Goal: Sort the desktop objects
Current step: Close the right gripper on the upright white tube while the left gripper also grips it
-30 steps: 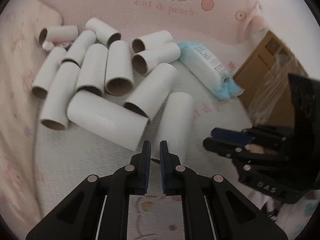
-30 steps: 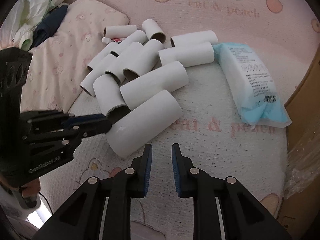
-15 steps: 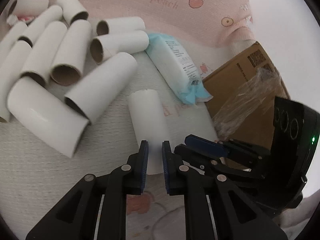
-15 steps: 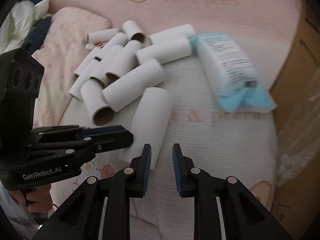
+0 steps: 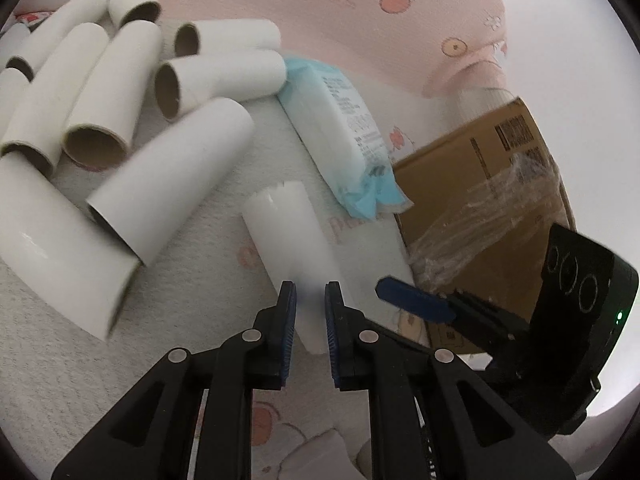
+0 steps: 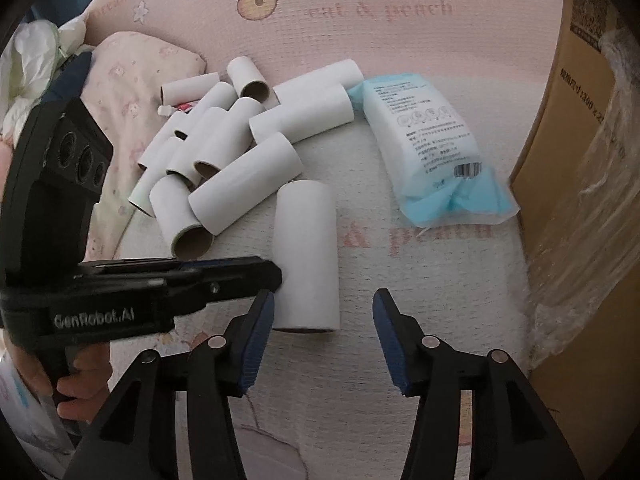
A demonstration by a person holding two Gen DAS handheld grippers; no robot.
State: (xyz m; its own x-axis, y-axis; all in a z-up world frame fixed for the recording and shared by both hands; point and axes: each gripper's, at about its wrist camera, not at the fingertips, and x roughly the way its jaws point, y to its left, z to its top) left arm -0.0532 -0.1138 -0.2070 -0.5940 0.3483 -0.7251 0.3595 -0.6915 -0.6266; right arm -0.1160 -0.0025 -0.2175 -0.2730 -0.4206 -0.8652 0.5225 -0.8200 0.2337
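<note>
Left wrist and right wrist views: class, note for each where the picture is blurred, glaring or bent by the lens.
Left wrist view: the nearest cardboard tube smears at its lower end, with a small glare spot; the lone tube blurs between the left tool fingers. Right wrist view: mostly sharp; the box bows with the fisheye, corners black.

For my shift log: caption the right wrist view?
Open right tongs face a lone paper tube; left tongs beside it.

Looked like a home bedroom: pink cartoon-cat bed mat, floral pillow, wrapped cardboard box, heaped paper tubes, a tissue pack.
</note>
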